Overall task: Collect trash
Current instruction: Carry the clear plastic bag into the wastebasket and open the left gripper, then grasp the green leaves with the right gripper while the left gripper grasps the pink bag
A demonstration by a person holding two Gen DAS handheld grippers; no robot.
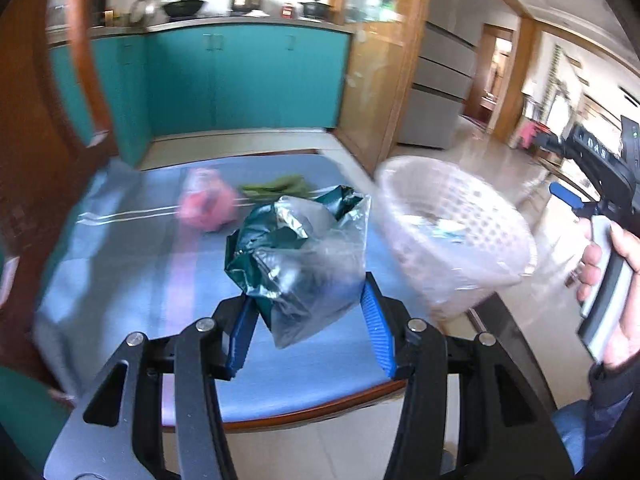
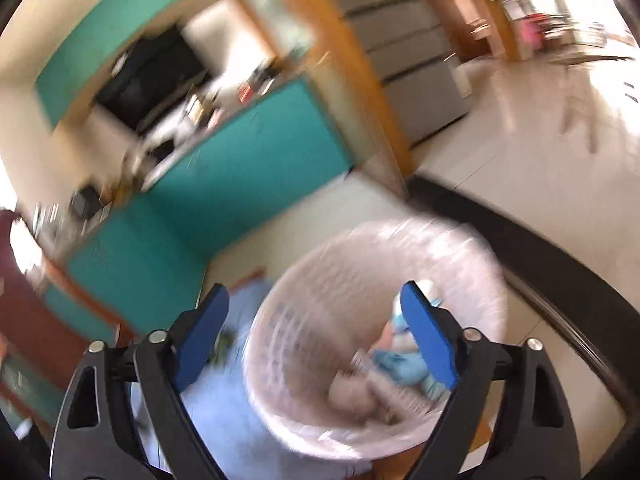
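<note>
**Clerk:** Left claw point(image 1: 310, 312): blue pads spread apart, a crumpled green-and-silver foil wrapper point(image 1: 296, 252) inside clear plastic sitting between them. Whether the pads touch it, I cannot tell.

**Checker:** Right claw?

**Clerk:** Right claw point(image 2: 316, 336): pads wide apart, nothing gripped, poised over the white mesh wastebasket point(image 2: 288, 320). Basket lined with clear plastic; holds blue and pale scraps. Placement: at the right corner of the desk. Picture heavily blurred.

**Checker:** Surface?

**Clerk:** Desk point(image 1: 132, 280): wood-rimmed, covered in a blue cloth under a clear sheet. Items on it: one pink bundle point(image 1: 206, 208), blurred, at the back; one bunch of green stalks point(image 1: 276, 188) just beside it to the right; the wrapper nearer the front edge.

**Checker:** Room?

**Clerk:** Teal cabinets point(image 1: 240, 76) along the far wall, counter above carrying pots and a wok. Dark range hood over it. Wooden-framed glass partition point(image 1: 372, 60) right of the cabinets. Grey refrigerator point(image 1: 440, 84) beyond that. Pale glossy tiled floor point(image 1: 480, 156) running to a bright room at far right. Wooden chair back at left.
</note>
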